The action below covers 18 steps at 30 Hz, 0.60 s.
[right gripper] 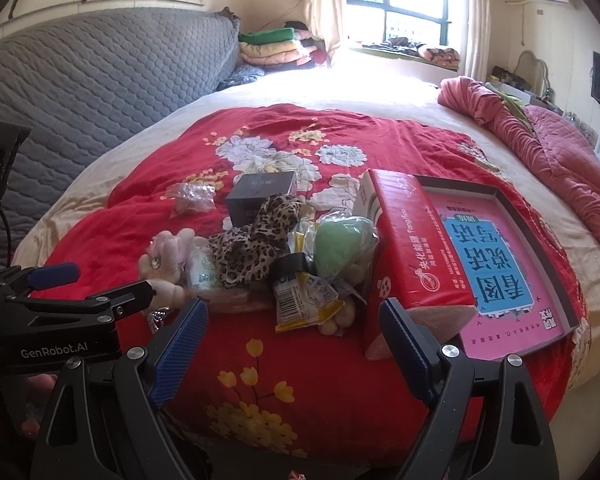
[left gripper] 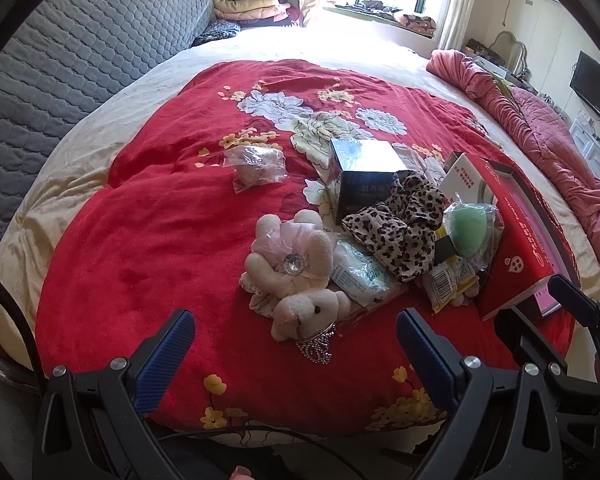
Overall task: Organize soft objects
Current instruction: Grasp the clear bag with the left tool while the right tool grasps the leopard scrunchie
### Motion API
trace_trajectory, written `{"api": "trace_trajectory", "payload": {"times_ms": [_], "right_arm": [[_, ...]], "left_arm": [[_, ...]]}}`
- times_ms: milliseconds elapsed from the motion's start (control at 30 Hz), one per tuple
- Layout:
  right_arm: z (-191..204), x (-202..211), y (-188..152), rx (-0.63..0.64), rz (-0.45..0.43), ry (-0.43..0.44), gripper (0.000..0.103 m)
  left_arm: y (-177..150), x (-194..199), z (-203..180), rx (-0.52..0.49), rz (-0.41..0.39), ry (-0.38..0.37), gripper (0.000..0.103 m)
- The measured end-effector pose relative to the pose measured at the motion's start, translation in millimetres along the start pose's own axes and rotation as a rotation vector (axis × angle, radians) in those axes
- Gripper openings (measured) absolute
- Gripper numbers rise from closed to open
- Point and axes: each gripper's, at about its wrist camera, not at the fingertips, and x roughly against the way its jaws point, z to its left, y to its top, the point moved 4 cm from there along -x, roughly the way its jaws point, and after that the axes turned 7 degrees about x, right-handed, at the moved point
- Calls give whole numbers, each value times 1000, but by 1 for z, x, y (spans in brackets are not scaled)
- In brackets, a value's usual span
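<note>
Both the left gripper [left gripper: 294, 354] and right gripper [right gripper: 294, 338] hover with jaws spread wide, empty. The plush toy [left gripper: 296, 270] lies on the red blanket [left gripper: 160, 248] beside a leopard scrunchie [left gripper: 400, 228]; the red box [right gripper: 416, 248] reads "YangHua" (the left gripper's body says "GenRobot.AI").

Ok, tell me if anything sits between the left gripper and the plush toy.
Nothing visible does. The left gripper is open, and the plush toy lies on the red blanket just ahead of its fingers, its head nearest. The tissue pack and leopard scrunchie crowd the toy's right side only.
</note>
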Motion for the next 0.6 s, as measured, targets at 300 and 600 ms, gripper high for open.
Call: {"api": "trace_trajectory", "payload": {"times_ms": [300,600], "right_arm": [[10,-15,17,33,-4,20,88],[22,-45,39,63,12,47,88]], "left_arm": [[10,-12,15,45,23,-1,101],[43,-30,43,99,19,3,101]]}}
